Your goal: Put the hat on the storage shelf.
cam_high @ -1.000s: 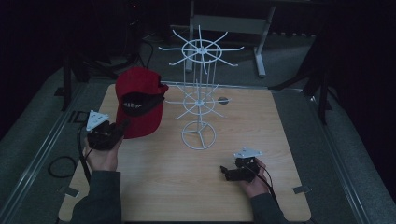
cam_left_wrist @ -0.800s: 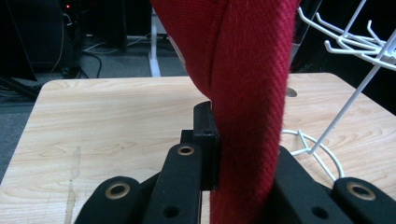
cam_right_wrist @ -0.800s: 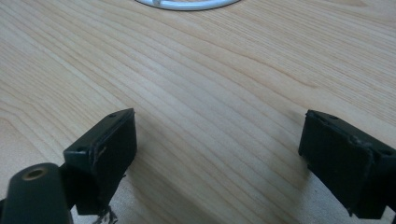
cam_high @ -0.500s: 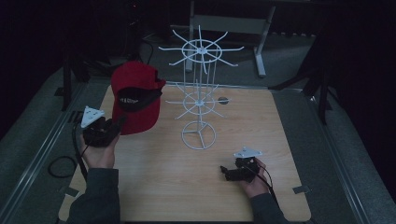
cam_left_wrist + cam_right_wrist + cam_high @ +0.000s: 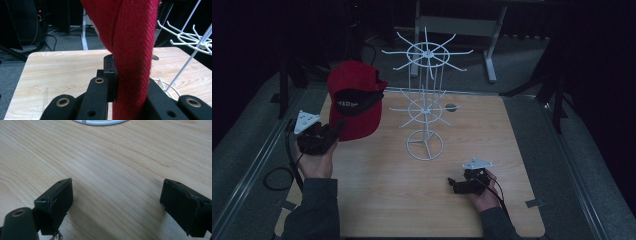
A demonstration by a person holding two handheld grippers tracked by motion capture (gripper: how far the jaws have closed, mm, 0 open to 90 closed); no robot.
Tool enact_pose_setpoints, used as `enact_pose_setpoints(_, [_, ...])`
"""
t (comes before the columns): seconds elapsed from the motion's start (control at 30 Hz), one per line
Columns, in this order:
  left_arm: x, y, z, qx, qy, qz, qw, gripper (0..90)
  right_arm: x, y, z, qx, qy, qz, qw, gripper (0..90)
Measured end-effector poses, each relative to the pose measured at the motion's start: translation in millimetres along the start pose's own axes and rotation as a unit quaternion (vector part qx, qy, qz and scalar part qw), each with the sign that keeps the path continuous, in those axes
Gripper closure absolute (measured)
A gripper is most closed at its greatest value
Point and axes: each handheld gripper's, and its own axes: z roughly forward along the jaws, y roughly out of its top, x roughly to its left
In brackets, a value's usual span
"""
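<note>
A red cap (image 5: 354, 95) with a black inner band hangs in the air over the table's left side, gripped by its brim. My left gripper (image 5: 333, 131) is shut on the cap's red fabric (image 5: 132, 50), which stands pinched between the black jaws in the left gripper view. A white wire hat stand (image 5: 426, 107) with two tiers of hooks rises from the table's middle, to the right of the cap. My right gripper (image 5: 453, 184) rests low at the front right, and its jaws stand wide open over bare wood (image 5: 117, 187) in the right gripper view.
The wooden table (image 5: 492, 150) has dark grey floor around it. The stand's ring base (image 5: 425, 146) sits between the two hands. A small dark disc (image 5: 450, 106) lies behind the stand. A black cable (image 5: 277, 175) loops off the table's left edge.
The left hand has lifted the red cap up and a little toward the far left, off the table. The right hand and its gripper have stayed put.
</note>
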Motion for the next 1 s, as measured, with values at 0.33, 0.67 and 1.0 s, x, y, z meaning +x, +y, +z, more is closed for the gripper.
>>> enact_pose_setpoints(0.33, [-0.4,5.5,-1.1,-0.005,0.0,0.001,1.0,85.7,0.0,0.0,0.0,0.0,0.0,0.0,1.0,11.2])
enact_pose_setpoints(0.67, [0.4,9.0,-2.2,-0.014,-0.002,-0.006,0.9999,85.7,-0.1,0.0,-0.1,0.0,0.0,0.0,1.0,11.2])
enact_pose_setpoints(1.0, [2.3,13.2,-6.8,-0.025,-0.003,-0.01,0.9996,85.7,-0.2,0.0,0.1,-0.001,0.0,-0.001,1.0,11.2])
